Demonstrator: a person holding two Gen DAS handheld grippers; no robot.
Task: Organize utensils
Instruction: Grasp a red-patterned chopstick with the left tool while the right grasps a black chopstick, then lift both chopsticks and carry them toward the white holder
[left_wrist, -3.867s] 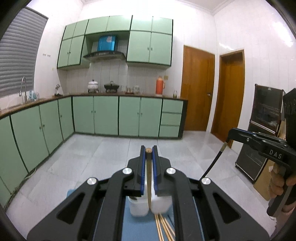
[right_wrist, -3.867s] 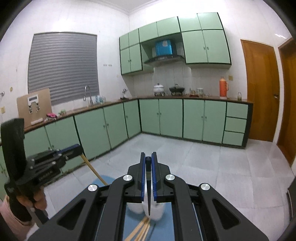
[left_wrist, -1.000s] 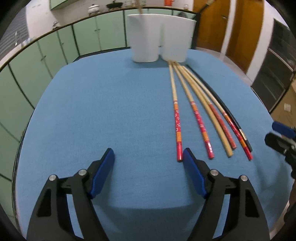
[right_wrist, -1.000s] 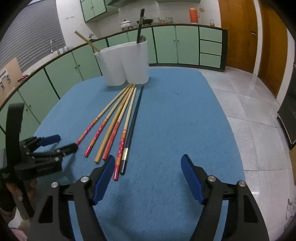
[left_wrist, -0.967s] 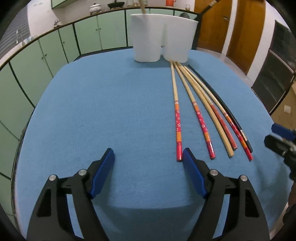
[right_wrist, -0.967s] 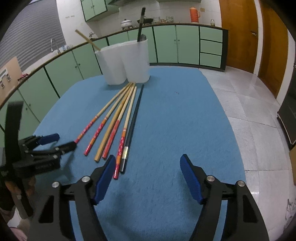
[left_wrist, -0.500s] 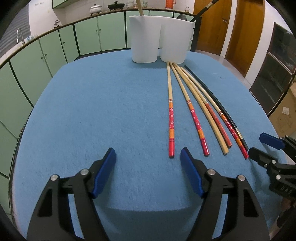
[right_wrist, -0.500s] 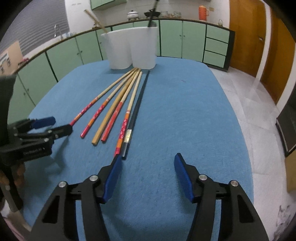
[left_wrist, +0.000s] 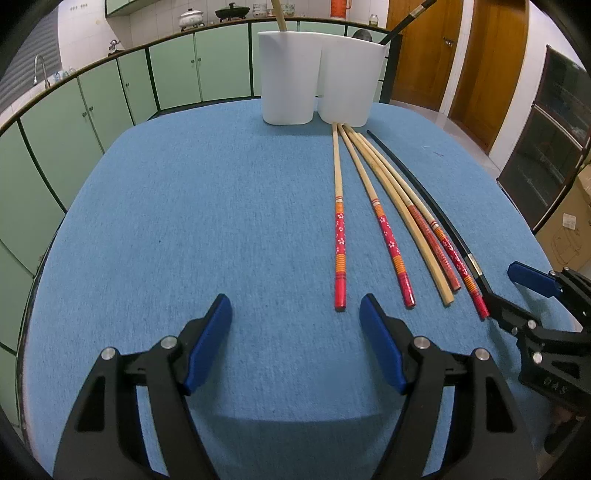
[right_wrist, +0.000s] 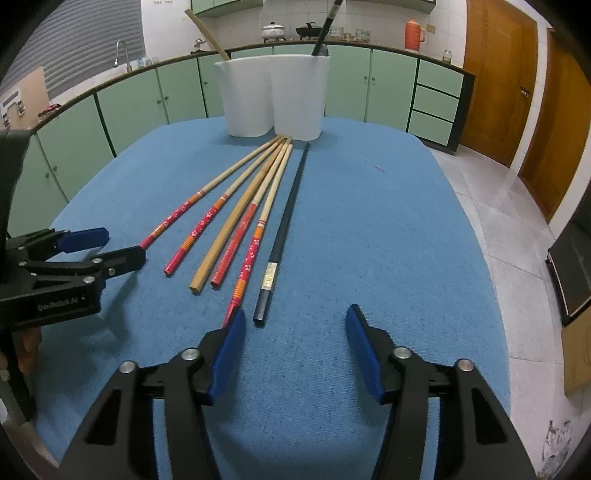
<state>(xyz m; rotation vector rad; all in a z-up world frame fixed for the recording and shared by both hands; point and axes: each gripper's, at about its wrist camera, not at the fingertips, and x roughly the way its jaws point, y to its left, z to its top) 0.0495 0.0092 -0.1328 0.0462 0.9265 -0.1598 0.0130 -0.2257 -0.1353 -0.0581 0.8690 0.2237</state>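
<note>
Six chopsticks lying fanned on the blue table cloth, tips gathered against the white two-compartment holder, butt ends toward the grippers; black chopstick outermost on the right of the fan.

Left gripper spread wide over bare cloth, nothing between the jaws, the nearest red-ended chopstick just beyond them. Right gripper partly open and closing, jaws empty; black chopstick's butt just ahead, left finger overlapping the end of a red-patterned chopstick.

Risks, judged: closing here likely to nudge or pinch the red-patterned stick instead of the black; neighbouring sticks close enough for two to be taken together; thin round sticks apt to roll or slip.

Holder: left compartment holding one pale wooden chopstick, right compartment one black chopstick, both leaning; further contents hidden.
</note>
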